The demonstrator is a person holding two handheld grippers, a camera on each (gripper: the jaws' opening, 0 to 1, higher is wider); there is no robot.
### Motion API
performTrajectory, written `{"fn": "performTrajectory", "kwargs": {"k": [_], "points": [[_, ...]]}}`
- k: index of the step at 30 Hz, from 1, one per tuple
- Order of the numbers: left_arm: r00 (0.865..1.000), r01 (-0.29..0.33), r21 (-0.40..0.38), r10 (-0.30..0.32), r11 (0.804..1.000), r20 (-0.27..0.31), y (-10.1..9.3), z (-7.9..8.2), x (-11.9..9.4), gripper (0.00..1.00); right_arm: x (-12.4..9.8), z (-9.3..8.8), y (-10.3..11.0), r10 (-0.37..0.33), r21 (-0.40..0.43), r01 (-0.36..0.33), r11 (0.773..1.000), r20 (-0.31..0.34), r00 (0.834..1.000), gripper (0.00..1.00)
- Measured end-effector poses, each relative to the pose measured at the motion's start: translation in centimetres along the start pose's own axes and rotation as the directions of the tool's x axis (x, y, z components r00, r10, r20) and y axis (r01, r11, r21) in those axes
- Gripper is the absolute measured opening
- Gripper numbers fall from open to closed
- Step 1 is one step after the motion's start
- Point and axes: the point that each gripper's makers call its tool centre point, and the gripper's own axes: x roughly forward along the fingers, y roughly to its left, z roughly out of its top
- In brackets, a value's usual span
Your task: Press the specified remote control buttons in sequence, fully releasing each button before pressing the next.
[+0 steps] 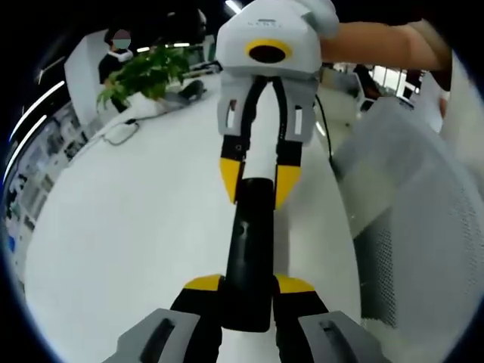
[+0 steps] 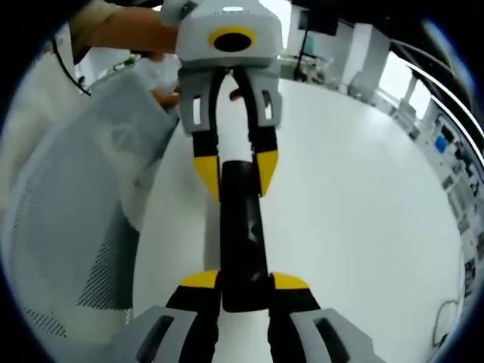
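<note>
Slim black plastic remote control (image 1: 248, 257) held level above round white table (image 1: 136, 227), left gripper (image 1: 249, 286) clamped on near end, right gripper (image 1: 255, 175) clamped on far end. Best keeping one clamp firm, freeing the other to press squarely, then lifting fully.

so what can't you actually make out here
- Remote control buttons: left gripper view and right gripper view, too dark and blurred to tell apart.
- Remote's ends: both views, covered by the left gripper and right gripper clamped on them.
- Items by the potted plant: left gripper view, too small.
- Mesh chair: cut by the edge.
</note>
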Motion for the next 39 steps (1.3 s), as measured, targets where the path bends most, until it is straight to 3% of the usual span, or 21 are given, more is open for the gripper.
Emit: {"fn": "performTrajectory", "kwargs": {"k": [11, 39], "points": [[1.000, 0.024, -0.030, -0.024, 0.999, 0.010, -1.5, -1.1, 1.5, 0.24, 1.4, -1.0, 1.3, 0.028, 0.009, -0.028, 1.000, -0.008, 1.000, 0.21], [1.000, 0.020, -0.007, -0.019, 1.000, 0.025, -1.4, -1.6, 1.7, 0.24, 2.0, -1.2, 1.4, 0.027, 0.002, -0.027, 1.000, -0.030, 0.999, 0.21]]}}
